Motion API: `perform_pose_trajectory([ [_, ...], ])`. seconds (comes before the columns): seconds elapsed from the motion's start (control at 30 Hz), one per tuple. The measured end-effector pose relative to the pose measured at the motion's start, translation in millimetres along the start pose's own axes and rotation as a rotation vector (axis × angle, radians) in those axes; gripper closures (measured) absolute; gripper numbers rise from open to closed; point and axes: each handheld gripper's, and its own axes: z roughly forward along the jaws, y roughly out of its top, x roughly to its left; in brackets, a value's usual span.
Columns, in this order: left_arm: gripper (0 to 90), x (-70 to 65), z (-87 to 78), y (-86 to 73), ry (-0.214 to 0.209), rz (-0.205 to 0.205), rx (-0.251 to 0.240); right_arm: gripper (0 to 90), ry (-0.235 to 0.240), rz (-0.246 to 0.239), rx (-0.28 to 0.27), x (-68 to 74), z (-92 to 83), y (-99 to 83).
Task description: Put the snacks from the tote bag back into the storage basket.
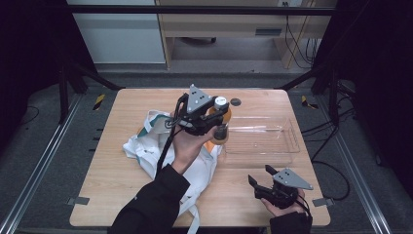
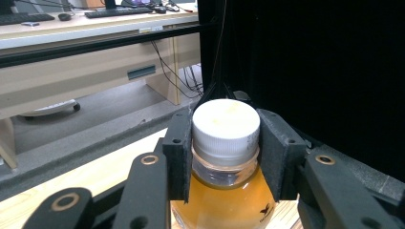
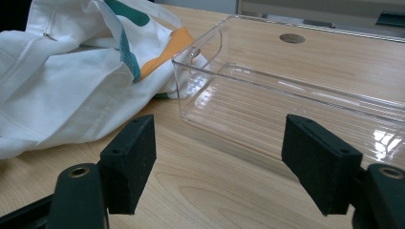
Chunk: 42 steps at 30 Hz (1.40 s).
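The left gripper [image 1: 220, 122] pinched the bottle [image 2: 224, 191] at its cap [image 2: 226, 129], lifted between bag [image 1: 151, 146] and tray [image 1: 260, 141] for transfer. The right gripper [image 3: 229, 157] waited with jaws spread, nothing between them.

A grey floor [image 1: 48, 161] surrounds a light wooden table [image 1: 122, 190]. Beyond it stands a pale wood desk [image 1: 219, 24] with trailing black cables [image 1: 297, 44]. Black curtains [image 1: 384, 58] darken both sides.

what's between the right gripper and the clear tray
Only bare wood. In the right gripper view, the open right gripper faces the tray across bare table; the white bag lies off to the side.
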Motion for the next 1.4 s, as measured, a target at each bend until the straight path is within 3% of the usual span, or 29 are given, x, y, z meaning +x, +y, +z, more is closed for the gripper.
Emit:
perform_pose_trajectory([
  [0.6, 58.6, -19.4, 29.5, 1.7, -0.034, 0.006, 0.004, 25.3, 0.002, 0.002, 0.0, -0.5, 0.4, -0.5],
  [1.4, 58.6, -28.0, 59.7, -14.8, -0.055, 0.009, 0.036, 23.1, -0.007, 0.0, 0.002, -1.4, 0.6, -1.2],
])
